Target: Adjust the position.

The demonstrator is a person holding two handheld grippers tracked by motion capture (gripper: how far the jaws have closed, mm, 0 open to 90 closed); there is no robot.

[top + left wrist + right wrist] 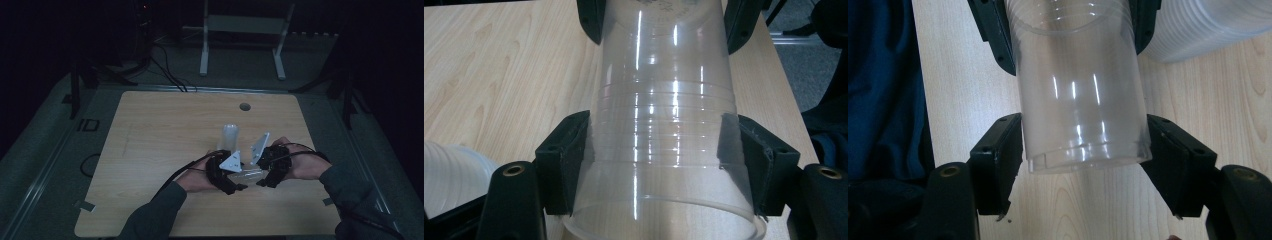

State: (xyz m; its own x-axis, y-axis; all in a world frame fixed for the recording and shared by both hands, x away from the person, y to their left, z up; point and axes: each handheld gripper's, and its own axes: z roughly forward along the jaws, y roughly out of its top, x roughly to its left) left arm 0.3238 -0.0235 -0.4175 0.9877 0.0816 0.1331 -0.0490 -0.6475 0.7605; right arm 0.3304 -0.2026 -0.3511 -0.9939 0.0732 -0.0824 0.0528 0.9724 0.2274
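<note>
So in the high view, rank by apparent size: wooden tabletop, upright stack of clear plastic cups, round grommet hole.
1. Wooden tabletop, by far the largest.
2. Upright stack of clear plastic cups.
3. Round grommet hole, smallest; it lies farther away, but the gap is plain.

A stack of clear cups [230, 136] stands upright on the wooden table [150, 150]. Behind the table stands a white frame [245, 30], with black cables [165, 70] on the floor.

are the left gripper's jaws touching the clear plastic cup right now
Touching. In the left gripper view, the left gripper has both black pads pressed flat against the sides of the clear cup, no gap.
</note>
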